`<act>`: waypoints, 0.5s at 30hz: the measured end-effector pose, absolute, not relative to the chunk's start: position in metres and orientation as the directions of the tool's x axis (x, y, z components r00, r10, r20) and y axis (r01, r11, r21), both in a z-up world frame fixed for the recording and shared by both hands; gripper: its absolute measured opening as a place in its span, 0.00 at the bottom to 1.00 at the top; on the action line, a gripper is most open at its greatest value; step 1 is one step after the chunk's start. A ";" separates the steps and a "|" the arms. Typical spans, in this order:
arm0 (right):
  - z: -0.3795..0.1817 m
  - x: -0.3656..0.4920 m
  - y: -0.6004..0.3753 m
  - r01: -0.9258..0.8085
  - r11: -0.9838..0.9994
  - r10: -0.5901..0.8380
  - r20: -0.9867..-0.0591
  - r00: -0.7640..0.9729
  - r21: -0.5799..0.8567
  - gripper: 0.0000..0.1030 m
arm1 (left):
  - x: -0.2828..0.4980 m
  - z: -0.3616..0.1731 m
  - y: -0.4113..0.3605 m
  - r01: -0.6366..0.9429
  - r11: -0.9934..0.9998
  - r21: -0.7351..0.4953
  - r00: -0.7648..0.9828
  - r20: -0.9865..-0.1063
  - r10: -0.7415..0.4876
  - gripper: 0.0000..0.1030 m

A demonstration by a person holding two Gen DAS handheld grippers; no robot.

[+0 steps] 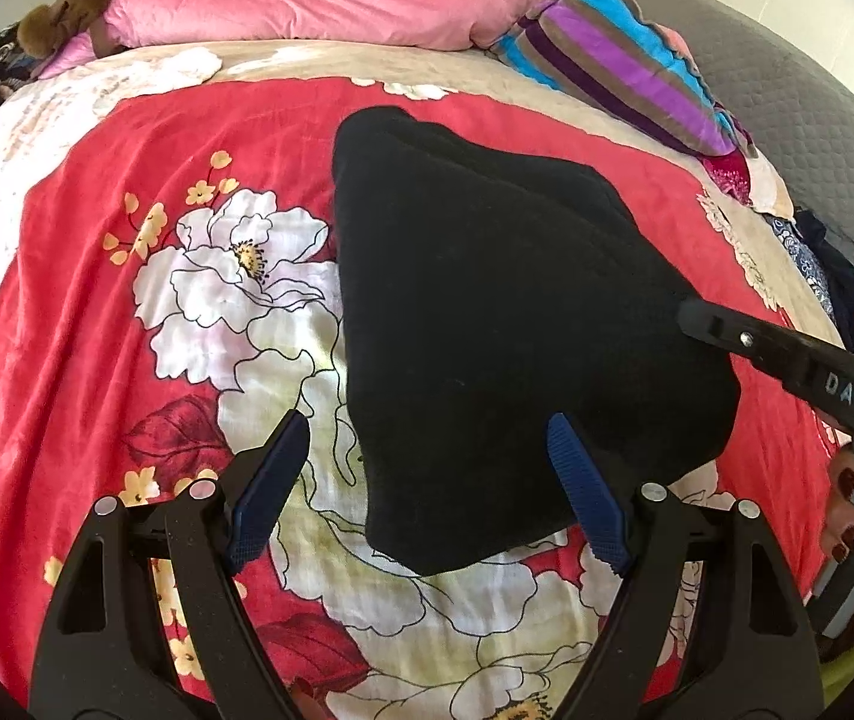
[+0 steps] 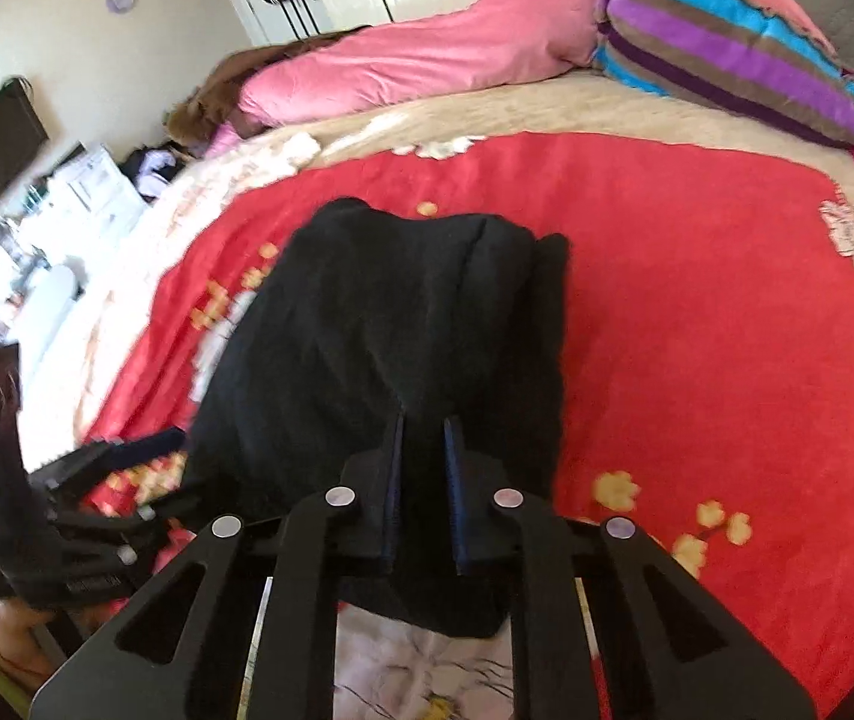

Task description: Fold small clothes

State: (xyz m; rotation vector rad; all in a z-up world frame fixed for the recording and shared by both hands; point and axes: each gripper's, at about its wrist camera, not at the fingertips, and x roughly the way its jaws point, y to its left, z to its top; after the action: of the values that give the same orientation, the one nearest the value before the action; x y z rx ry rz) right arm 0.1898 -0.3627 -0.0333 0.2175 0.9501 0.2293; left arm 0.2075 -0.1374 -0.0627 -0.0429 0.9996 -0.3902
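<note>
Black garment (image 1: pixel 505 324) lies partly folded on the red floral blanket (image 1: pixel 66 312), nearer its striped-pillow (image 1: pixel 637 60) side. Left gripper (image 1: pixel 420 486) hangs with jaws spread wide over the garment's near corner, holding nothing. Right gripper (image 2: pixel 423 480) has closed, seemingly pinching the garment's near edge. Likely step: mid-fold; next, lift that edge and carry it across. Right gripper's arm reads "DAS".
</note>
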 end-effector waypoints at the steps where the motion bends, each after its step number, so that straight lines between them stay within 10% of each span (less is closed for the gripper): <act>1: -0.037 0.187 -0.363 -0.078 0.971 0.229 -0.796 0.559 0.225 0.03 | 0.208 -0.065 -0.138 0.299 0.931 -0.212 0.473 -0.814 -0.337 0.72; 5: -0.067 0.191 -0.375 0.009 1.000 0.005 -0.862 0.507 0.011 0.00 | 0.209 -0.083 -0.140 0.282 0.934 -0.222 0.437 -0.836 -0.330 0.72; 9: -0.076 0.192 -0.397 0.074 0.984 0.105 -0.857 0.505 0.164 0.02 | 0.209 -0.086 -0.138 0.277 0.933 -0.229 0.434 -0.837 -0.334 0.75; 12: -0.058 0.187 -0.404 0.079 0.965 0.159 -0.796 0.584 0.251 0.36 | 0.207 -0.079 -0.137 0.280 0.933 -0.226 0.448 -0.829 -0.335 0.75; 15: -0.043 0.183 -0.406 0.066 0.949 0.198 -0.747 0.634 0.308 0.44 | 0.205 -0.069 -0.134 0.283 0.932 -0.224 0.465 -0.819 -0.338 0.75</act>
State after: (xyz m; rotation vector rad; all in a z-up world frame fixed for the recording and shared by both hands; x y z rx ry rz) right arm 0.1831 -0.4063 -0.0433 0.3217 0.8844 0.0772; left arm 0.2045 -0.1341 -0.0687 -0.0595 1.0187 -0.3817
